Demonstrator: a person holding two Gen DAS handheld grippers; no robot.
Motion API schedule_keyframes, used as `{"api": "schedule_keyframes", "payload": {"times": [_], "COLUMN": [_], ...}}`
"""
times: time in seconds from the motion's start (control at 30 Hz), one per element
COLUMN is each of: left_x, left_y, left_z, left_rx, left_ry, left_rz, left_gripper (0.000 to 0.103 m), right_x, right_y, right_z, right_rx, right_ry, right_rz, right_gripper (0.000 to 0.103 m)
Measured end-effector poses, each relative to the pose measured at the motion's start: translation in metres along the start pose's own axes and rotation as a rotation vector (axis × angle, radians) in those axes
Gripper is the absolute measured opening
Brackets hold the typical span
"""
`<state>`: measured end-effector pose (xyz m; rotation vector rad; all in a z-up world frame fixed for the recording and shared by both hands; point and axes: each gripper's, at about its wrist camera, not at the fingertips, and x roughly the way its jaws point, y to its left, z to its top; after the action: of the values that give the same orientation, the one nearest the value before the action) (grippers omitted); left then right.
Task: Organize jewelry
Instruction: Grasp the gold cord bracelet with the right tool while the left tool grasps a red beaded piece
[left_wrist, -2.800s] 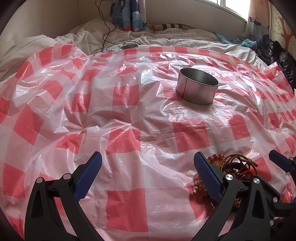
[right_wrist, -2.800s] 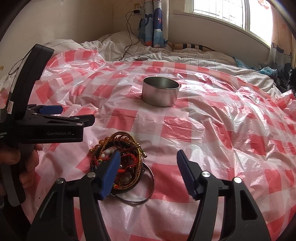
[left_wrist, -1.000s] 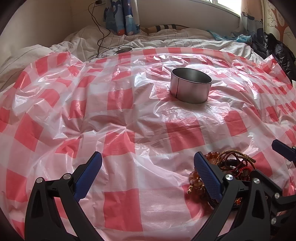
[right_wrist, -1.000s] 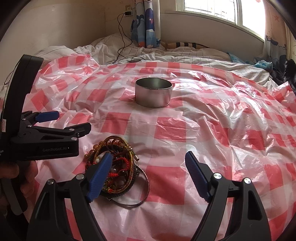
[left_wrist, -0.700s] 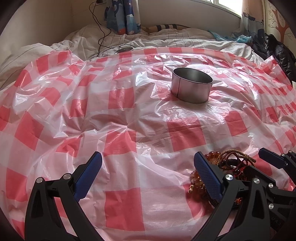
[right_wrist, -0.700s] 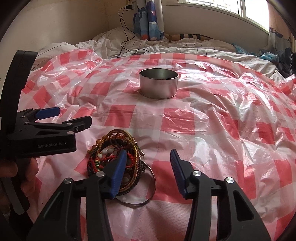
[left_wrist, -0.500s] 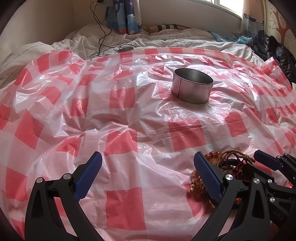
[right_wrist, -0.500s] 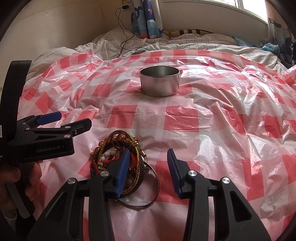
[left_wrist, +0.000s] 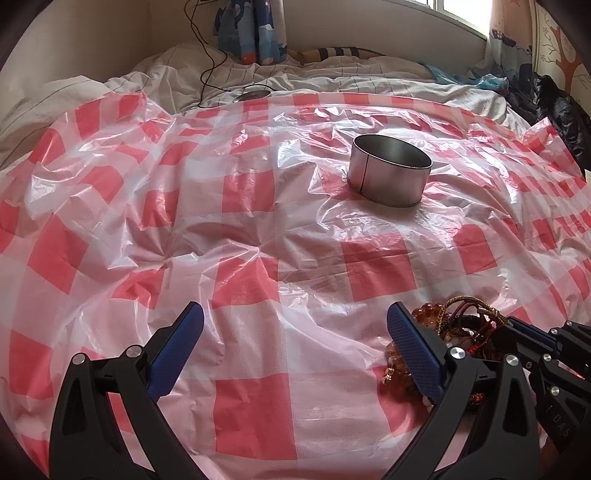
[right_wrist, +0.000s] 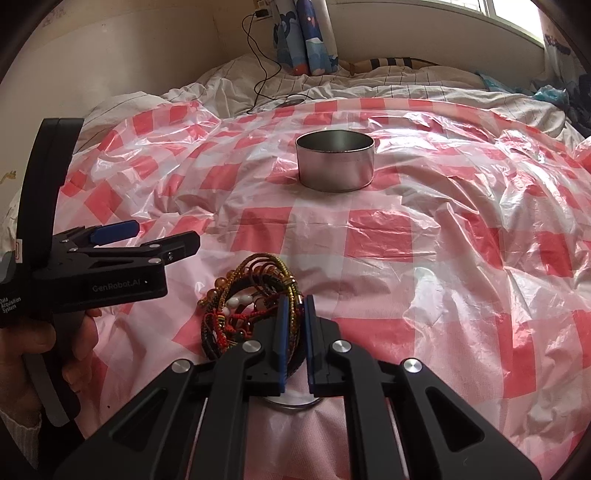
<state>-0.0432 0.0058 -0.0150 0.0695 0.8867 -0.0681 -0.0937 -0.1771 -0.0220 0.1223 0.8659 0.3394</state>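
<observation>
A tangle of bracelets (right_wrist: 251, 302), with gold braid, red cord and amber beads, lies on the red-and-white checked plastic sheet (right_wrist: 443, 258). My right gripper (right_wrist: 294, 314) is shut on the gold braided bracelet (right_wrist: 293, 314) at the pile's right edge. A silver bangle (right_wrist: 291, 404) lies partly hidden under its jaws. My left gripper (left_wrist: 291, 332) is open and empty, just left of the pile (left_wrist: 454, 328). It also shows in the right wrist view (right_wrist: 147, 240). A round metal tin (right_wrist: 335, 160) stands open further back, and shows in the left wrist view (left_wrist: 388, 173).
The sheet covers a bed with rumpled white bedding (right_wrist: 369, 85) behind it. A black cable (right_wrist: 258, 85) runs to a small round device (left_wrist: 253, 95) past the sheet's far edge. Dark clothing (left_wrist: 561, 110) lies at the far right.
My right gripper's jaws have closed from wide open onto the gold braided bracelet and moved forward over the pile. My left gripper has stayed open, nearly still.
</observation>
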Motion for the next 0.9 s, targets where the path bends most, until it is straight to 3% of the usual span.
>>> {"api": "schedule_keyframes", "payload": {"times": [0.17, 0.4, 0.5, 0.67, 0.8, 0.9], "left_x": [0.0, -0.002, -0.002, -0.007, -0.005, 0.003], "left_y": [0.004, 0.011, 0.011, -0.014, -0.046, -0.062], "left_z": [0.002, 0.004, 0.005, 0.003, 0.005, 0.004], "left_rx": [-0.014, -0.038, -0.027, 0.091, 0.22, 0.264], "left_ry": [0.003, -0.005, -0.014, -0.063, -0.11, -0.089], "left_rz": [-0.003, -0.005, -0.044, -0.172, -0.177, -0.216], "left_gripper": [0.095, 0.095, 0.095, 0.095, 0.095, 0.095], "right_x": [-0.005, -0.03, -0.044, -0.065, -0.074, -0.073], "right_y": [0.002, 0.004, -0.003, -0.029, -0.05, -0.057], "right_z": [0.0, 0.006, 0.011, 0.019, 0.02, 0.021], "right_rx": [-0.019, -0.012, 0.025, 0.128, 0.215, 0.25], "right_ry": [-0.025, -0.151, -0.214, -0.296, -0.318, -0.313], "right_rz": [-0.004, 0.048, 0.071, 0.057, 0.077, 0.092], "right_gripper": [0.007, 0.005, 0.005, 0.005, 0.005, 0.005]}}
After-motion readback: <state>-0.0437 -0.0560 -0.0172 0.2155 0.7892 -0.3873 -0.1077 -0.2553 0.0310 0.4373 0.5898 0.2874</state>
